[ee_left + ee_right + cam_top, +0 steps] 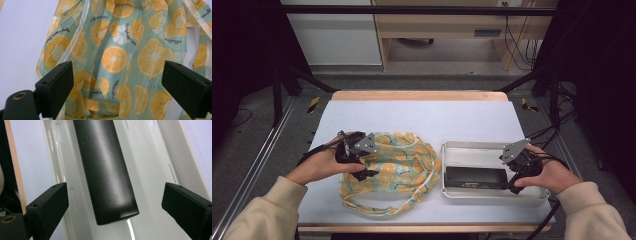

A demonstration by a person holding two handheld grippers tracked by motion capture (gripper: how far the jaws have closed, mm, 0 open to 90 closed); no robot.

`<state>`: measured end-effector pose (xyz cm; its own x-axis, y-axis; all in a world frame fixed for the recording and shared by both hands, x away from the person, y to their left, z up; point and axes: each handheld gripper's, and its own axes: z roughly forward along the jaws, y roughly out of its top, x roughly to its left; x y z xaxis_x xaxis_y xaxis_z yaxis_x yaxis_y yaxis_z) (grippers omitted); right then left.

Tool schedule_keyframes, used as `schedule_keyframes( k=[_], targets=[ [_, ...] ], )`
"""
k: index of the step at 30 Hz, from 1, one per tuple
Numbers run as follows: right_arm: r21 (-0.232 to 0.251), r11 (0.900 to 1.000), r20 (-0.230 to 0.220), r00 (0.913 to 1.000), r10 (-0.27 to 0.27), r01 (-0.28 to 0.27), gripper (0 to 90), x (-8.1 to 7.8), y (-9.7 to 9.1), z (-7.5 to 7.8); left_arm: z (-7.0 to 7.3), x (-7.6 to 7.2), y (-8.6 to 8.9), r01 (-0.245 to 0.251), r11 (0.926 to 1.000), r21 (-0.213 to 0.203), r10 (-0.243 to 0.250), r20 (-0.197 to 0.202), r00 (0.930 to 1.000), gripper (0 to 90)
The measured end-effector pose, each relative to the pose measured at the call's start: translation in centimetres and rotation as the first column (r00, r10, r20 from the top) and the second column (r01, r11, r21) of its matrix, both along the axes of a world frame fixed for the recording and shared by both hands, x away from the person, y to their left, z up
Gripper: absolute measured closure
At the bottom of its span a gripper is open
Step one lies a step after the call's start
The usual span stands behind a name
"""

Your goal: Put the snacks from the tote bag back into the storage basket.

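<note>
Spread wide, the left gripper (117, 87) is held over the fruit-print bag (125, 57); the right gripper (115, 205), equally released, is poised around the black case (105, 170) in the white tray (155, 157).

The crumpled mint-green plastic bag printed with orange slices (125, 57) carries small dark cursive lettering between the fruit — only "with a" can be made out, the rest too small and upside down. Pale print on the long black box (475, 178) is unreadable.
</note>
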<state>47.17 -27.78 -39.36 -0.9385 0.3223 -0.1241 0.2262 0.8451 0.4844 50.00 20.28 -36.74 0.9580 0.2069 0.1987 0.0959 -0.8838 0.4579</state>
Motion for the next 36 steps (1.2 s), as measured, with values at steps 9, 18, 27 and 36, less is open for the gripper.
schedule_keyframes(
  k=[9, 18, 27, 36],
  targets=[
    [0.088, 0.9953, 0.034, 0.9985, -0.044, 0.041, 8.0, -0.5, 0.1, 1.3, 0.1, -0.2, 0.0, -0.014, 0.9997, -0.017, 0.014, 0.002, 0.9999, 8.6],
    [0.215, 0.9729, 0.091, 0.9902, -0.106, 0.084, 9.5, -1.2, 2.1, 3.2, 0.6, -0.6, 0.1, -0.05, 0.9973, -0.055, 0.052, 0.029, 0.9983, 7.6],
    [0.282, 0.9368, 0.096, 0.9653, -0.243, 0.208, 11.1, -1.3, 3.9, 4.6, 1.5, -0.8, 0.9, -0.162, 0.9784, -0.129, 0.169, 0.049, 0.9844, 7.5],
    [0.463, 0.769, 0.085, 0.8418, -0.533, 0.441, 10.6, -1.0, 3.5, 6.2, 2.7, -1.0, 3.2, -0.318, 0.912, -0.259, 0.348, 0.077, 0.9343, 7.5]
  ],
)
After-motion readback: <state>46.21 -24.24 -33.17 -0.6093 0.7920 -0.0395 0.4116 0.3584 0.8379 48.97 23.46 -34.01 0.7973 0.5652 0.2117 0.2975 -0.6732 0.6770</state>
